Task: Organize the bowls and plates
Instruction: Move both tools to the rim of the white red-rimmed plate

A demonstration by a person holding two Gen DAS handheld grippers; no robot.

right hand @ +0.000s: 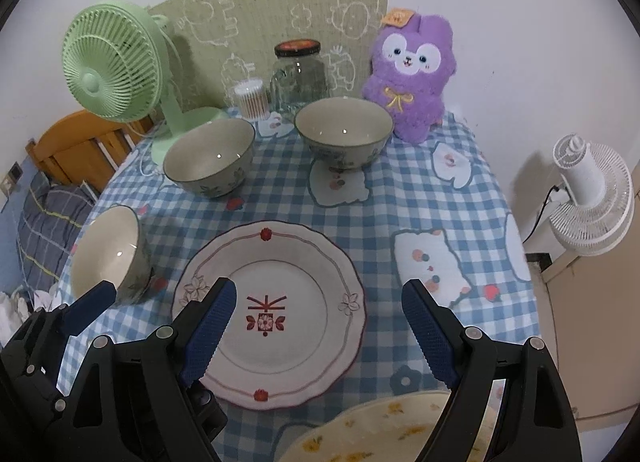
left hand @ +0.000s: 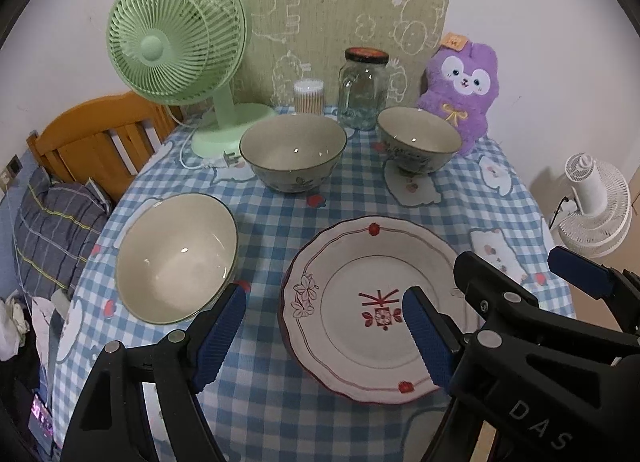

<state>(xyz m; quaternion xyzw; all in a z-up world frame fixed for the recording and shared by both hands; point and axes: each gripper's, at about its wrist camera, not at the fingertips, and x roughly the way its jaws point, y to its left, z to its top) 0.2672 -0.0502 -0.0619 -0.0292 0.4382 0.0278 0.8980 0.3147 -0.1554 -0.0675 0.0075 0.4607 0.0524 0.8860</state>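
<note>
A white plate with red trim (left hand: 352,262) (right hand: 280,274) lies on the blue checked tablecloth (left hand: 272,214). My left gripper (left hand: 324,334) hovers open over the plate's left rim, with nothing between its fingers. My right gripper (right hand: 320,326) is open and empty too, above the plate's right half. It shows at the right of the left wrist view, one blue pad (left hand: 580,272) visible. A cream bowl (left hand: 176,258) (right hand: 112,258) sits left of the plate, and two more bowls (left hand: 294,150) (left hand: 418,138) stand behind it. A yellow-flowered plate (right hand: 380,430) lies at the near edge.
Along the back stand a green fan (left hand: 176,34), a tub of cotton swabs (left hand: 308,96), a glass jar (left hand: 362,90) and a purple plush toy (left hand: 460,90). A wooden bed frame (left hand: 100,134) is left of the table, a white fan (left hand: 596,206) to its right.
</note>
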